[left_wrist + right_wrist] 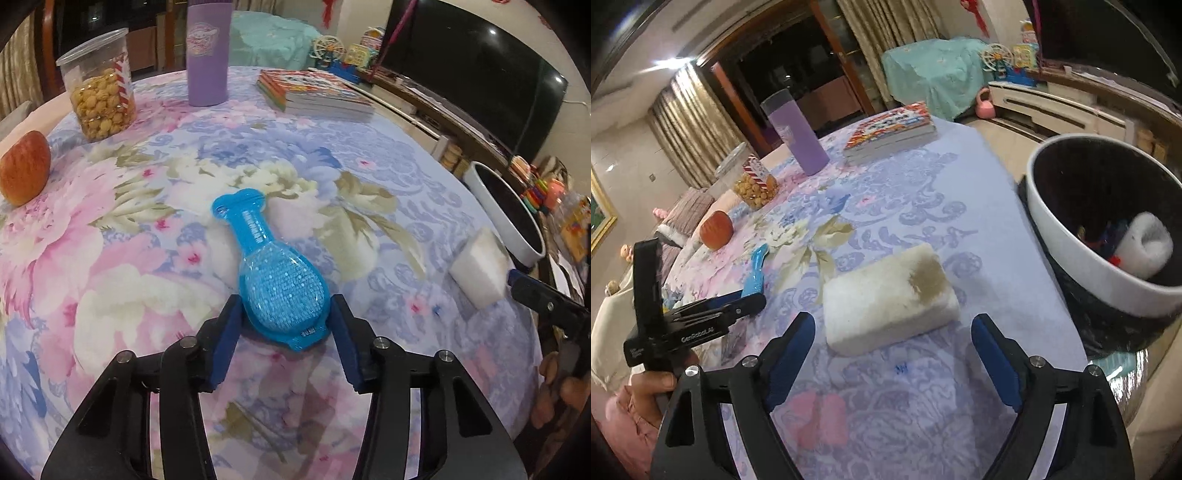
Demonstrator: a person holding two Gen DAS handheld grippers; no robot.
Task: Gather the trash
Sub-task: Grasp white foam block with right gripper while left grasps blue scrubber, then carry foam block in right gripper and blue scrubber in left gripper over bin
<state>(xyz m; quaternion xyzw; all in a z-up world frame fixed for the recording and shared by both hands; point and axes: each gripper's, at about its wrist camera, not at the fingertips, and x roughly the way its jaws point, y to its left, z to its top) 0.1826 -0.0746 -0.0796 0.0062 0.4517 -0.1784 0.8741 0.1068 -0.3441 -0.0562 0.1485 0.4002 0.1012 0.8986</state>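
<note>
A blue plastic blister pack (275, 273) lies on the floral tablecloth (147, 258). My left gripper (286, 314) is open, its blue pads on either side of the pack's wide end, close to it; I cannot tell if they touch it. A white stained sponge block (890, 295) lies near the table's right edge; it also shows in the left wrist view (478, 267). My right gripper (894, 332) is open just short of the sponge. The white-rimmed trash bin (1071, 266) stands beside the table and holds white and coloured trash (1145, 243).
An apple (24, 171), a clear jar of snacks (99, 85), a purple tumbler (207, 51) and a stack of books (317, 94) stand along the far side of the table. A TV (480, 81) and a toy shelf are behind.
</note>
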